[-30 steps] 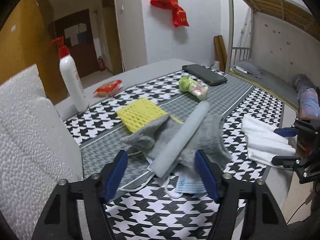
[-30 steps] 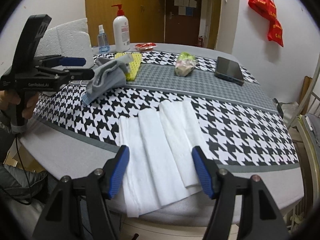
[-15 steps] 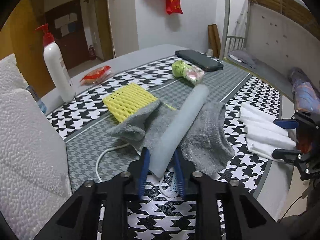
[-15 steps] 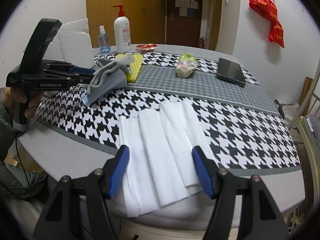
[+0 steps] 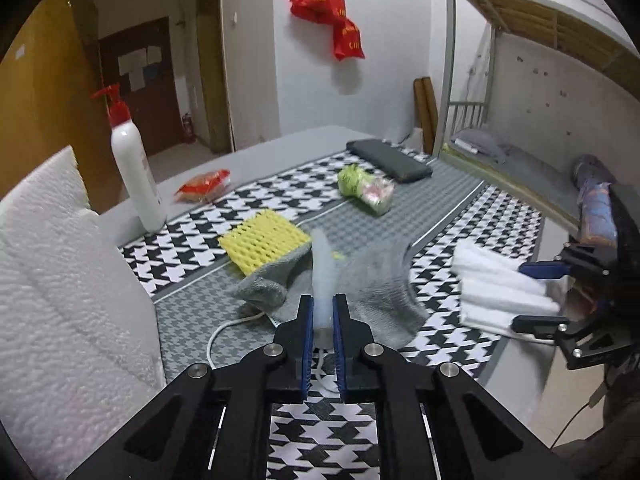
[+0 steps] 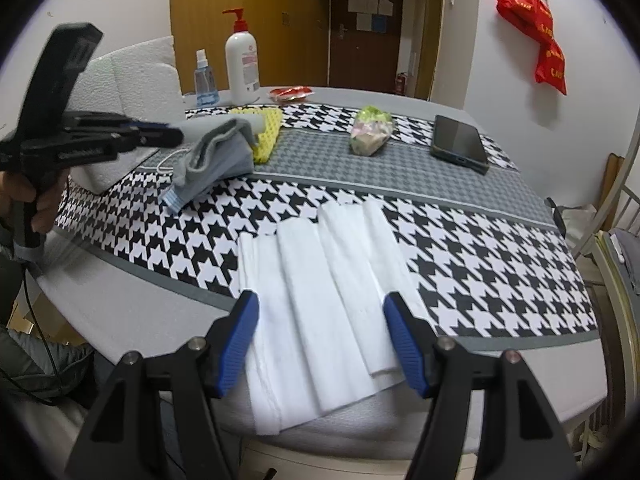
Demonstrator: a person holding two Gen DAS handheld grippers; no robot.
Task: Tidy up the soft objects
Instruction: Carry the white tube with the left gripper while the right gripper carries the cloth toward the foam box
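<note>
The left tool (image 5: pixel 323 322) is clenched on the near end of a pale foam tube (image 5: pixel 322 276), which rises forward from between its pads. Just beyond and under the tube lies a grey sock (image 5: pixel 380 284), with a yellow mesh pad (image 5: pixel 264 245) touching its far left edge and a white cord (image 5: pixel 224 330) trailing out to the tool's left. The step in hand looks like lifting the tube clear of the pile. Next it likely needs carrying to its own spot without dragging the sock along.

The right tool (image 6: pixel 322 338) stands released, its pads either side of the near end of the folded white cloths (image 6: pixel 324 288) on the surface (image 6: pixel 500 264), touching nothing.
</note>
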